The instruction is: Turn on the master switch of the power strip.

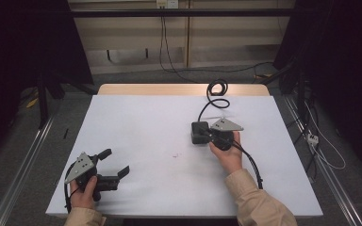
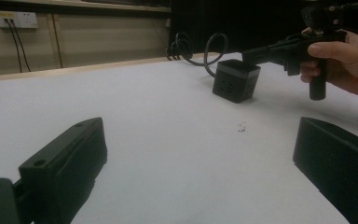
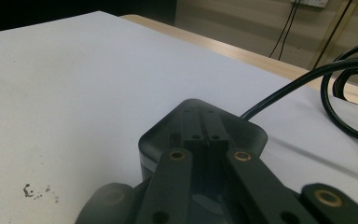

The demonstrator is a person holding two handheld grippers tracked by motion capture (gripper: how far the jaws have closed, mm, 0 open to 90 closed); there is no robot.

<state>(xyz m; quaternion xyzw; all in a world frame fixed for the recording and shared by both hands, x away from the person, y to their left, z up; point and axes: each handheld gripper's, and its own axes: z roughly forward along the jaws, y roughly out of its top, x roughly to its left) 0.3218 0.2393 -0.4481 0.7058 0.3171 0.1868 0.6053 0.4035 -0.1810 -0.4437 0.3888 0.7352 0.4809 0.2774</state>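
Clearly the small black plastic box (image 1: 199, 132) with its stiff cable (image 1: 215, 94) looks rigid, light; right gripper (image 1: 210, 135) pressed closed atop it, left gripper (image 1: 115, 163) gaping, empty.

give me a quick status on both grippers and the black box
Left hand-held gripper open, nothing in it. Right hand-held gripper closed, over black box. Box's cable coiled behind.

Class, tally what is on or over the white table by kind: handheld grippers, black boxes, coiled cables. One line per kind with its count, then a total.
Handheld grippers: 2, the left gripper and the right gripper
Black boxes: 1, the black box
Coiled cables: 1, the coiled cable running from the box
Total: 4
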